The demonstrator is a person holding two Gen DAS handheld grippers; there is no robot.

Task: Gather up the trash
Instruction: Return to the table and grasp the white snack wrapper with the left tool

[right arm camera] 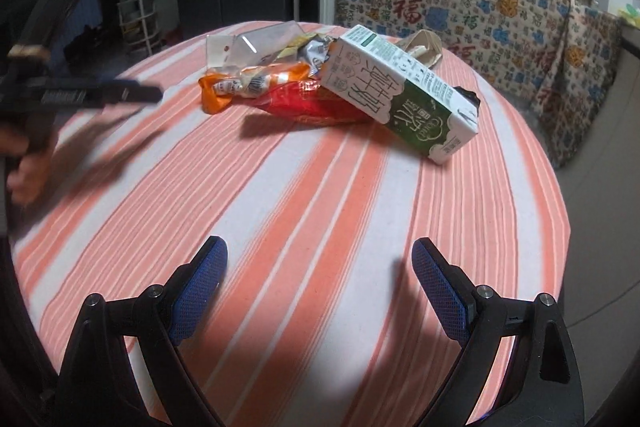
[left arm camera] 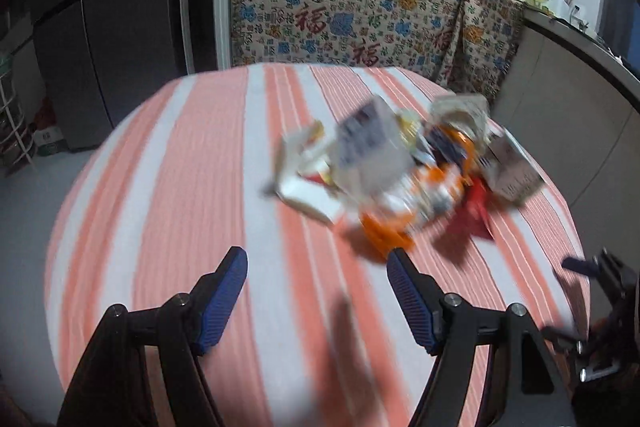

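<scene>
Left gripper [left arm camera: 316, 259] and right gripper [right arm camera: 320, 251], fingers apart and empty, above the striped bench [right arm camera: 320, 195]; far side: milk carton [right arm camera: 404, 95] leaning on wrappers [right arm camera: 256, 83].

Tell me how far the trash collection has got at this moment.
Nothing looks collected. The milk carton, orange wrapper, red wrapper and clear packet all lie piled on the striped table. Left gripper and right gripper are open and empty. Every piece remains to pick up.
</scene>
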